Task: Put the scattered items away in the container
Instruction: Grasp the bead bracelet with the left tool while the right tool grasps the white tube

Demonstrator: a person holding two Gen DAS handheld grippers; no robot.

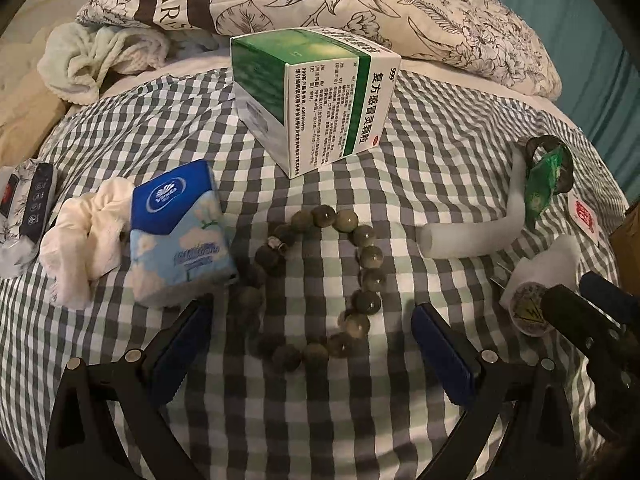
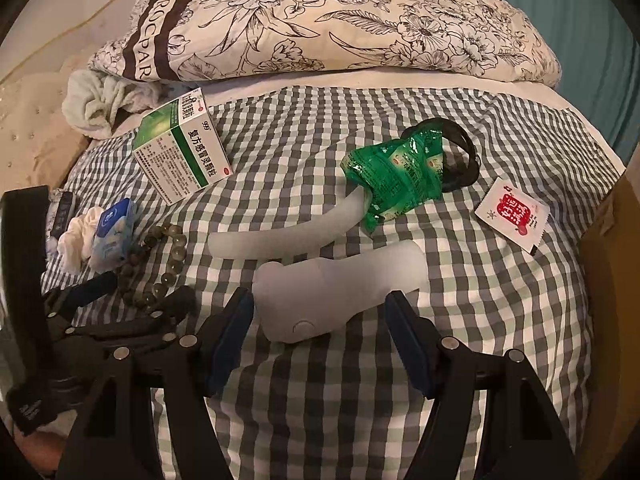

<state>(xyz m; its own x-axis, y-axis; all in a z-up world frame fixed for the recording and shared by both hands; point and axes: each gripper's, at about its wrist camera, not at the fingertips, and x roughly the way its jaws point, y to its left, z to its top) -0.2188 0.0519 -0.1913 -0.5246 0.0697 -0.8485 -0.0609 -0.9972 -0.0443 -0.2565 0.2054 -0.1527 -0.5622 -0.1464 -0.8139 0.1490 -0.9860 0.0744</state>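
Observation:
A dark green bead bracelet (image 1: pixel 316 284) lies on the checked bedspread (image 1: pixel 432 152), its near beads between the tips of my open left gripper (image 1: pixel 312 316). A blue tissue pack (image 1: pixel 180 232) and a crumpled white tissue (image 1: pixel 86 240) lie left of it, a green and white medicine box (image 1: pixel 316 96) behind. My open right gripper (image 2: pixel 320 312) straddles the near end of a white bent device (image 2: pixel 340 292). A green snack bag (image 2: pixel 396 172), a black ring (image 2: pixel 460 152) and a red and white sachet (image 2: pixel 514 210) lie beyond.
A floral pillow (image 2: pixel 320 20) and a pale towel (image 2: pixel 100 104) lie at the head of the bed. A brown cardboard edge (image 2: pixel 608 264) shows at the right. A dark remote (image 1: pixel 36 200) lies at the far left. A teal curtain (image 2: pixel 580 40) hangs behind.

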